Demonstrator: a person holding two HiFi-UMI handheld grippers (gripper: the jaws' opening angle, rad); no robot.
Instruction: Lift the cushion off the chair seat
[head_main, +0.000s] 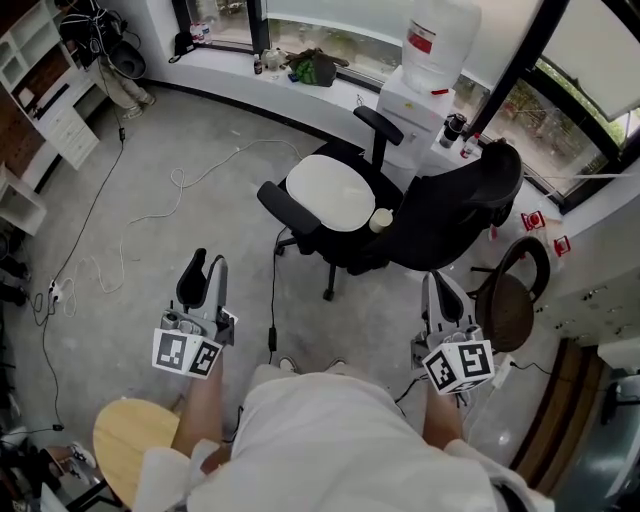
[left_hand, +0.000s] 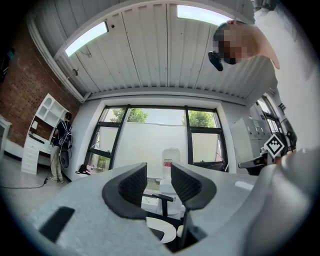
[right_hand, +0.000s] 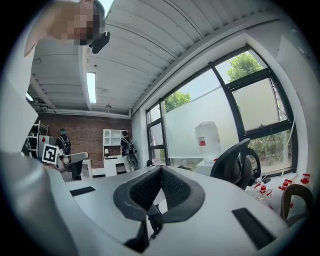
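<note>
The round cream-white cushion (head_main: 330, 192) is lying flat on the seat of the black swivel office chair (head_main: 440, 215), whose backrest is standing at the cushion's 3 o'clock. The left claw (head_main: 203, 262) is hovering well apart from the chair, at the cushion's 7 o'clock, its jaws released with an empty gap between them. The right claw (head_main: 443, 290) is hovering at the cushion's 5 o'clock, its jaws clenched tip to tip on nothing. Both are hanging over the grey concrete floor (head_main: 150, 150).
</note>
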